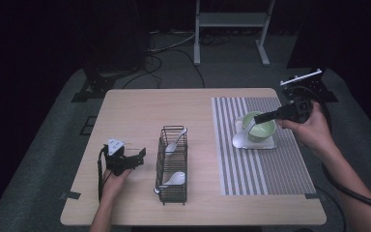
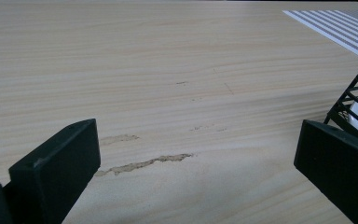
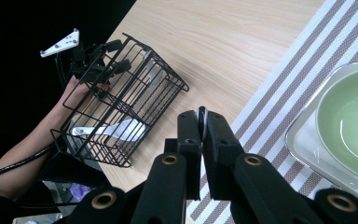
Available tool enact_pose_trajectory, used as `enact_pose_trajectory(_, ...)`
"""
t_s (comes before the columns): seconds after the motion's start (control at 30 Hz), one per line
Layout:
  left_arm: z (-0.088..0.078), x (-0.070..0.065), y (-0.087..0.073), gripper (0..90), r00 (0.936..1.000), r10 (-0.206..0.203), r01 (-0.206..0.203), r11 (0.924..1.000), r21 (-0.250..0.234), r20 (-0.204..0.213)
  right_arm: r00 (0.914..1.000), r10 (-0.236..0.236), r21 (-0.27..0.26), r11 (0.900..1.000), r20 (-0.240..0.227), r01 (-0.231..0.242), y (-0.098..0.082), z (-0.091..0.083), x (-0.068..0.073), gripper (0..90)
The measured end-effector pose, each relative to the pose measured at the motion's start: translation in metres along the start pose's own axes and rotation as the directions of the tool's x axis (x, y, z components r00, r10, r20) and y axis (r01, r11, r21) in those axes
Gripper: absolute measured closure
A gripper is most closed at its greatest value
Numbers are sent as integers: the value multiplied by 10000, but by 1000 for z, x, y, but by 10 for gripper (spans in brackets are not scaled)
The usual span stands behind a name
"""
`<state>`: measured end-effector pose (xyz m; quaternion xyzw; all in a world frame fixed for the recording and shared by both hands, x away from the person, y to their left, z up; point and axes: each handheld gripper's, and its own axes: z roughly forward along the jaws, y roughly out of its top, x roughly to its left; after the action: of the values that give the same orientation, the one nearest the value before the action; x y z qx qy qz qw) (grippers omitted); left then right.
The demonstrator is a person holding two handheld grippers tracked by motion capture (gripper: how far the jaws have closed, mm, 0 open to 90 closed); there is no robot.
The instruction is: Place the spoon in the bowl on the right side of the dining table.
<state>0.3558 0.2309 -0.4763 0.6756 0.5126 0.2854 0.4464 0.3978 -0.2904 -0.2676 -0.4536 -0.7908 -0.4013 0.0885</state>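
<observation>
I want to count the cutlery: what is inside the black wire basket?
Inside the wire basket lie two white spoons: one at the far end and one at the near end. The wires cover part of each handle, so anything small beneath cannot be seen.

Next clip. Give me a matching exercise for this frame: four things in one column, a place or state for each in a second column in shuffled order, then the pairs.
Things
1. green bowl
2. white spoons
3. left gripper
4. right gripper

Places or states
A. jaws wide apart over bare table
B. on the silver tray on the striped placemat
C. jaws closed together
D. in the black wire basket

Pairs: 1-B, 2-D, 3-A, 4-C
</observation>
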Motion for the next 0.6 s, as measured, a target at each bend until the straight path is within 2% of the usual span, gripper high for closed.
enact_pose_trajectory(0.6,0,0,0,0,10000,38,-38,10000,10,-14,9997,187,-103,9998,154,-186,-1,-6,-7,855)
